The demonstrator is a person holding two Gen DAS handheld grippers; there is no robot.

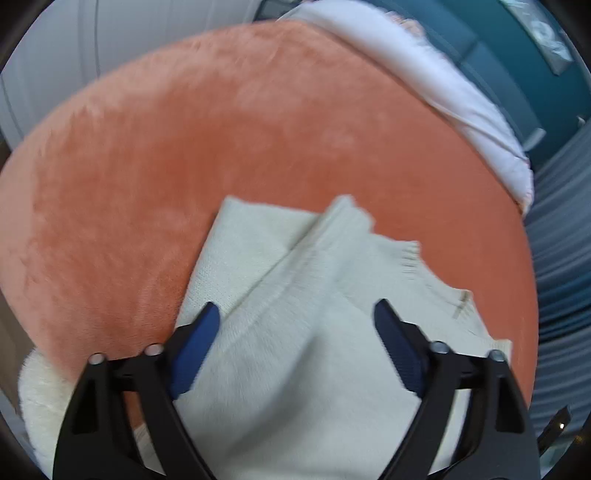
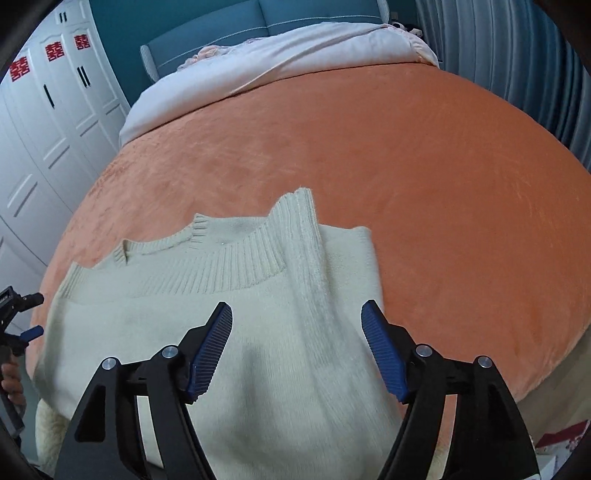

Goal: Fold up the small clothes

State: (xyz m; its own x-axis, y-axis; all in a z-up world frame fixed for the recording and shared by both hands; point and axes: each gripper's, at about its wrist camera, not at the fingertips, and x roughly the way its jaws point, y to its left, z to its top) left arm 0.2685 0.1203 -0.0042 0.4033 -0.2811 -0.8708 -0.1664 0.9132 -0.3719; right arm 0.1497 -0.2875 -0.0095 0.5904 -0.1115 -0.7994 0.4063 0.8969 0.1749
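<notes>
— Two grippers, both spread wide? What did they hold?

— Nothing. The left gripper (image 1: 295, 314) had its blue fingers (image 1: 195, 354) far apart above the cream sweater (image 2: 229, 332), with knit showing in the gap between them; whether they touched it I could not tell. The right gripper (image 2: 297, 314) stood equally wide over the same sweater, gripping nothing.

— Where did the sweater lie, and which way did it run?

— Flat on the orange blanket (image 2: 406, 166), at its near edge. In the right wrist view its ribbed collar (image 2: 207, 243) faced away from the camera, so the long axis ran from the near edge toward the far side of the blanket. A sleeve (image 2: 310, 266) lay folded over the body, along that same axis, its cuff beside the collar.

— Anything else around it?

— Beyond the blanket, a white quilt (image 2: 280, 55) was bunched against a teal headboard (image 2: 221, 22). White wardrobe doors (image 2: 48, 122) with red paper cut-outs stood left of the blanket, grey curtains (image 2: 517, 55) to its right. Nothing lay on the sweater.
</notes>
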